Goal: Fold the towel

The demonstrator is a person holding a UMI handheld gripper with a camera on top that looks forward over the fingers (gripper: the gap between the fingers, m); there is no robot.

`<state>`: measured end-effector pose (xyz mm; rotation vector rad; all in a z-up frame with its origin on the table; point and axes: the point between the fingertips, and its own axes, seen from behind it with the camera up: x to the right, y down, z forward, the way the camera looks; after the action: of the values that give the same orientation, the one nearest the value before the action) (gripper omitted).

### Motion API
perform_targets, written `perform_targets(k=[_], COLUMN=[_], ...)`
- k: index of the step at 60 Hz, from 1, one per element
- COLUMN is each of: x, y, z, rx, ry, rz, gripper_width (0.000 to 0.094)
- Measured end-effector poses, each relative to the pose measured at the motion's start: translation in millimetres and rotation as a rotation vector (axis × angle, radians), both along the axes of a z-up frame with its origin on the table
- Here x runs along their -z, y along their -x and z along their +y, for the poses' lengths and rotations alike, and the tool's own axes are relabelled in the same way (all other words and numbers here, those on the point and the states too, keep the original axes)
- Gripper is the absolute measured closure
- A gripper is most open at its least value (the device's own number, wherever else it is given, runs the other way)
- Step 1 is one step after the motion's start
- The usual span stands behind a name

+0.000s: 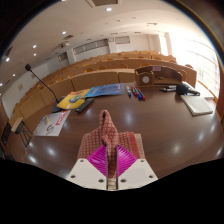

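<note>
My gripper [108,160] is shut on a pinkish-orange checked towel [107,132]. The towel is pinched between the two magenta pads [96,160] and bunches up in a narrow fold that rises just ahead of the fingers. It hangs clear of the dark brown table [170,135], lifted above it. The rest of the towel below the fingers is hidden.
Beyond the towel lie a blue and yellow sheet [86,96], some pens [137,93], a printed paper [52,122] and a white sheet [198,104]. A wooden object [160,74] stands at the far right. Rows of wooden benches [100,66] fill the room behind.
</note>
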<state>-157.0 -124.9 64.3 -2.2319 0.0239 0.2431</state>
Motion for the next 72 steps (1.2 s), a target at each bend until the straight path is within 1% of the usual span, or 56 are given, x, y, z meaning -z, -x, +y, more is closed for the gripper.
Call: perform_targets(k=[3,8,12,18,19,21,32,42,49,61,72], x=[13,17,8,-12,-17,-21,-55,-77,-87,-98,-114], y=[-16,-56,-79,-88,-90,-91,-72,-39,-20,9,29], z=[2,6,4,-4,-6,-12,-55,-115,-159,-236,-287], rx=[0.011,0.053,0.066,0.055,0.057,0.047,0.018,0.011,0.017,0.050,0.057], ry=[0.027,0.018,-0.009,-0.038,-0.041,-0.050,-0.079,-0.085,-0.096,-0.110,-0.127], rz=[-0.020,-0.104,-0.151,-0.179,-0.188,-0.197,-0.240,-0.249,-0.259,-0.280,-0.281], gripper_width=[0.0737,0.0540,0.0362,0.0081,0.0071,0.0093,0.0086,0.0084,0.0083,0.0086,0.0085])
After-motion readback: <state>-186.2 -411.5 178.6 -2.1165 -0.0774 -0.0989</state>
